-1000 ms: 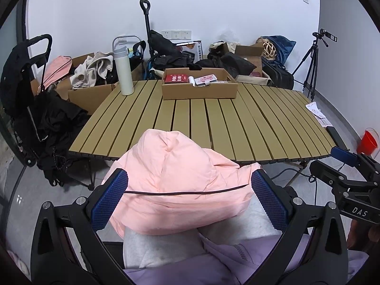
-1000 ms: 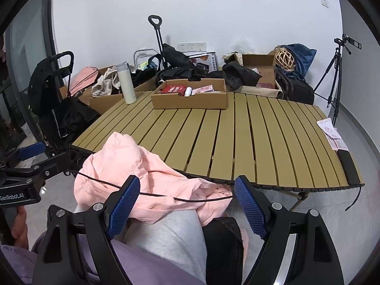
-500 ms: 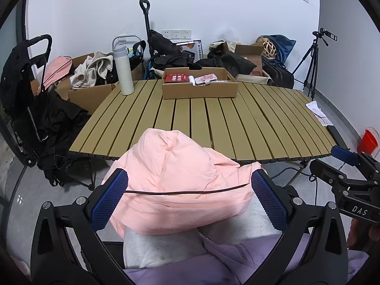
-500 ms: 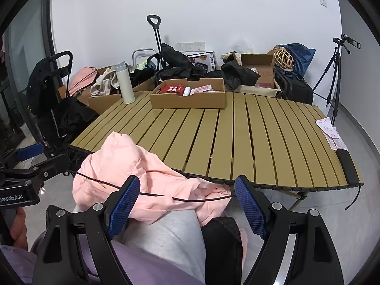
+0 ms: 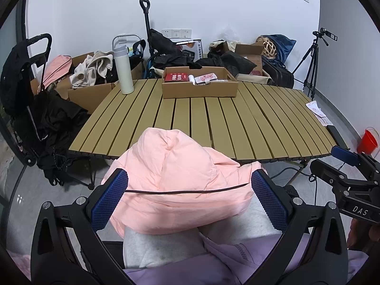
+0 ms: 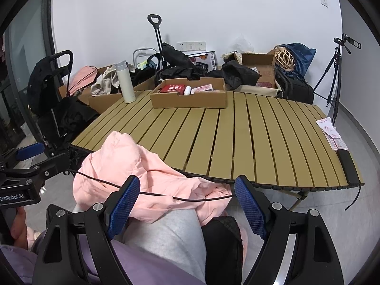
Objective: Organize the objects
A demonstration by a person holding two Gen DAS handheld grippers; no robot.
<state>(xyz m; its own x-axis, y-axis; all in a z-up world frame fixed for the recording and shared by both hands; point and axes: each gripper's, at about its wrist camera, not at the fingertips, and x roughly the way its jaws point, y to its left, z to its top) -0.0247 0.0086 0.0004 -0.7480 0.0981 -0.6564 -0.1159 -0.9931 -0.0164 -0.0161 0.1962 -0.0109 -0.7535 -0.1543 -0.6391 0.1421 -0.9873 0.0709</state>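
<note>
A pink puffy jacket [image 5: 175, 180] lies on the person's lap in front of the slatted wooden table [image 5: 213, 123]; it also shows in the right wrist view [image 6: 142, 173]. My left gripper [image 5: 190, 199] is open and empty, held just above the jacket. My right gripper [image 6: 187, 204] is open and empty, over the jacket's right part. A shallow cardboard box [image 5: 199, 85] with a red packet and small items sits at the table's far side. A white bottle [image 5: 123, 71] stands at the far left corner.
Cardboard boxes, clothes and black bags are piled behind and left of the table. A tripod [image 5: 311, 64] stands at the right wall, a red bucket [image 5: 368, 142] on the floor. Papers [image 6: 331, 130] and a black phone [image 6: 349, 166] lie on the table's right edge.
Both grippers stay open and nearly still. The right wrist view has shifted slightly to the right; nothing was picked up or moved.
</note>
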